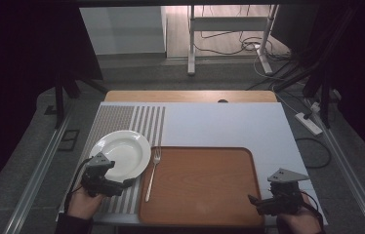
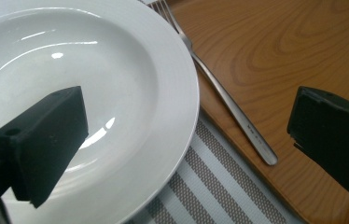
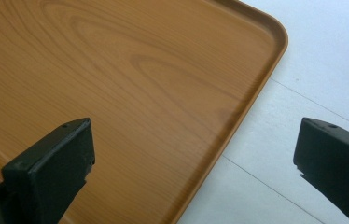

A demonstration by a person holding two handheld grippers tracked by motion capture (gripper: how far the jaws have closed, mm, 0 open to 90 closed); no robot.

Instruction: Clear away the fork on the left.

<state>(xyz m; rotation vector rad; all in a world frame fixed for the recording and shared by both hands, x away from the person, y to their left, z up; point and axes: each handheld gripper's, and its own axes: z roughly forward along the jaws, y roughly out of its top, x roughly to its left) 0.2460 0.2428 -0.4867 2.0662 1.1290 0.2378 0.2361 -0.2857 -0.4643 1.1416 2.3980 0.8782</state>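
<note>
1. Your left gripper (image 1: pixel 128 183) hovers at the near edge of the white plate (image 1: pixel 122 152), jaws spread wide and holding nothing.
2. In the left gripper view, one jaw sits over the plate (image 2: pixel 116 93); the fork (image 2: pixel 228 100) lies between the jaws, on the wooden tray's (image 2: pixel 294 51) edge.
3. Your right gripper (image 1: pixel 252 200) is spread and empty, straddling the tray's (image 3: pixel 116 70) right rim.
</note>
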